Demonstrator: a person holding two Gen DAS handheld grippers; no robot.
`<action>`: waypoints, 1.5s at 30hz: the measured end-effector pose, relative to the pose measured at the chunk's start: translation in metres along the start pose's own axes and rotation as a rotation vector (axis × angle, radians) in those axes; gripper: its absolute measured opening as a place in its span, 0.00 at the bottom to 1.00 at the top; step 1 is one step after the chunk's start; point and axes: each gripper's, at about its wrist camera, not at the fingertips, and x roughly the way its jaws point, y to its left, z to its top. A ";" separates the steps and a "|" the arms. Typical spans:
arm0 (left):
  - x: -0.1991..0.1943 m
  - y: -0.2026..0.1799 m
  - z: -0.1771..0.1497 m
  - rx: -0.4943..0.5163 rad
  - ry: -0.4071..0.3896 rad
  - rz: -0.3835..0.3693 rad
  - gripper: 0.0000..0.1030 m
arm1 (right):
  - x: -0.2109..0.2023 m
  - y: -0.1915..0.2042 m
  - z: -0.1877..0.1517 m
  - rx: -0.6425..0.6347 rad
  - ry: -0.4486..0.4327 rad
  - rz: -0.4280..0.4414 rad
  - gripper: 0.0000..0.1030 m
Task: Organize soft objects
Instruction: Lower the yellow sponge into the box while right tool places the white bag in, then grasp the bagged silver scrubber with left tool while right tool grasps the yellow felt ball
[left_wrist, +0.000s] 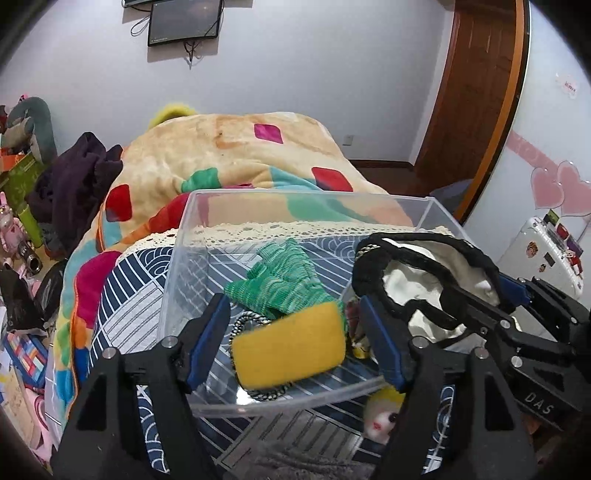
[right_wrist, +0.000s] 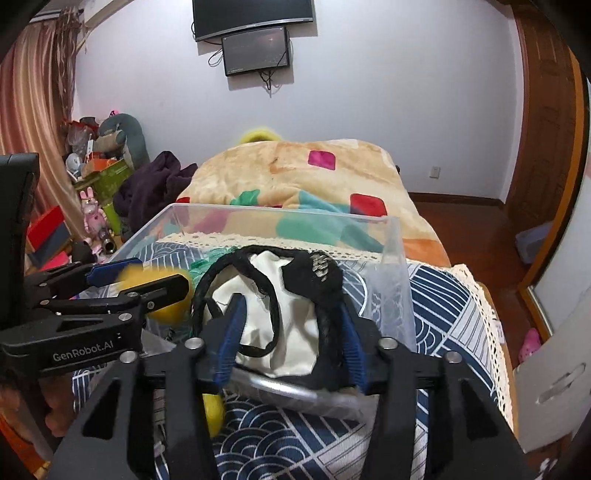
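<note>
My right gripper (right_wrist: 291, 336) has its blue-padded fingers pinched on a black-trimmed pouch with a cream satin lining (right_wrist: 273, 325), and it's holding that over the right end of the clear plastic storage bin (right_wrist: 397, 258) sitting on the blue-and-white wave-pattern cloth (right_wrist: 443, 295). From the left wrist view the same pouch (left_wrist: 417, 280) hangs right above the bin's near right corner, mouth sagging open toward me.

The bit that matters: the pouch is already inside the rim line as far as I can tell, so the way to go is basically straight down, not sideways. Its long side runs roughly left-right across the fingers, along the bin's long side, so it should fit without turning.

My left gripper (left_wrist: 291, 343) is spread wide, fingers either side of a yellow rectangular sponge (left_wrist: 290, 349) without touching it. That sponge lies in the bin's left half, leaning on a green knitted cloth (left_wrist: 280, 280). So the left tool is nearer the sponge and the right owns the pouch.

Risk, I reckon: the two grippers are close together.
</note>
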 end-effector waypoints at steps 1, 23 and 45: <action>-0.002 0.000 -0.001 0.001 -0.002 -0.002 0.73 | 0.001 0.000 -0.001 -0.002 0.002 -0.004 0.46; -0.076 0.014 -0.039 0.008 -0.076 -0.021 0.87 | -0.047 0.031 -0.014 -0.072 -0.119 0.042 0.73; -0.041 0.017 -0.106 -0.006 0.086 -0.050 0.80 | 0.032 0.039 -0.055 -0.006 0.156 0.229 0.33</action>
